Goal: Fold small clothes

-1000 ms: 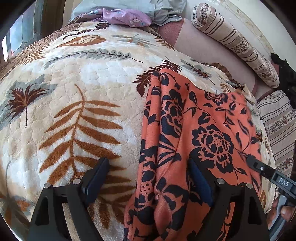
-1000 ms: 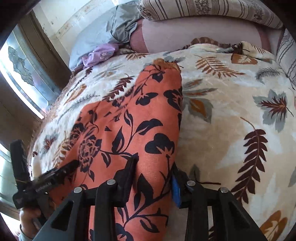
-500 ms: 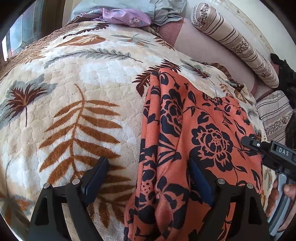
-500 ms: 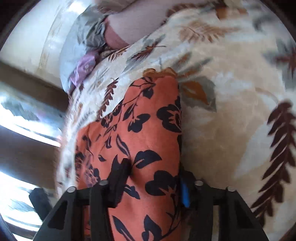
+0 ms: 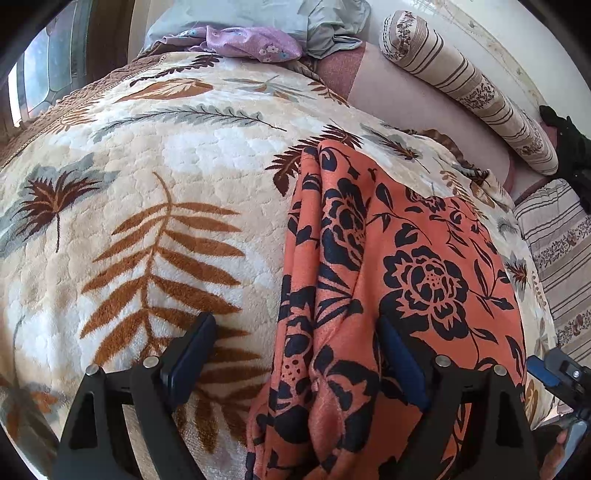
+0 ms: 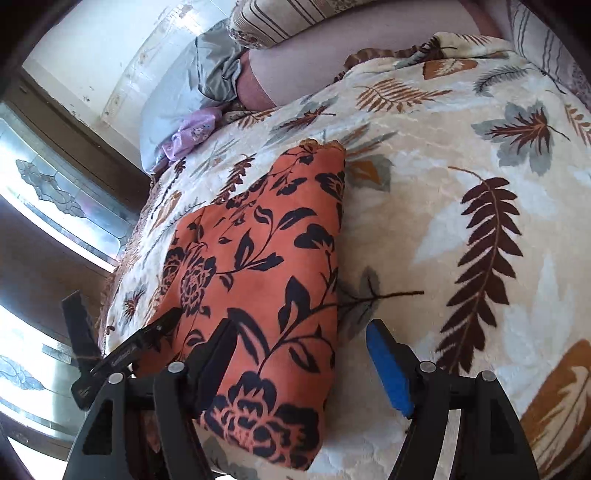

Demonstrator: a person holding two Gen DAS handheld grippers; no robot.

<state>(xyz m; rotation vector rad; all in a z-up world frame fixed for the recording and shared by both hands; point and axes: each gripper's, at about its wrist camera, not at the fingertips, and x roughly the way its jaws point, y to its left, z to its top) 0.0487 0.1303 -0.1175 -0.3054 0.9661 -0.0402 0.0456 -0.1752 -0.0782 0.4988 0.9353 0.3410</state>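
Observation:
An orange garment with a black flower print (image 5: 399,266) lies folded lengthwise on the leaf-patterned blanket (image 5: 155,206). My left gripper (image 5: 295,354) is open, its jaws wide apart over the garment's near left edge. In the right wrist view the garment (image 6: 266,258) lies flat as a long strip. My right gripper (image 6: 299,350) is open over the garment's near right edge, holding nothing. The right gripper's tip shows at the lower right of the left wrist view (image 5: 554,373). The left gripper also shows at the left of the right wrist view (image 6: 125,350).
A striped bolster (image 5: 469,85) and a striped pillow (image 5: 557,251) lie at the back right. A heap of grey and purple clothes (image 5: 255,33) sits at the bed's far end. A window (image 6: 55,206) is to the left.
My right gripper has opened and let go of the garment's edge, and its view has swung back level. The left gripper has stayed open in place.

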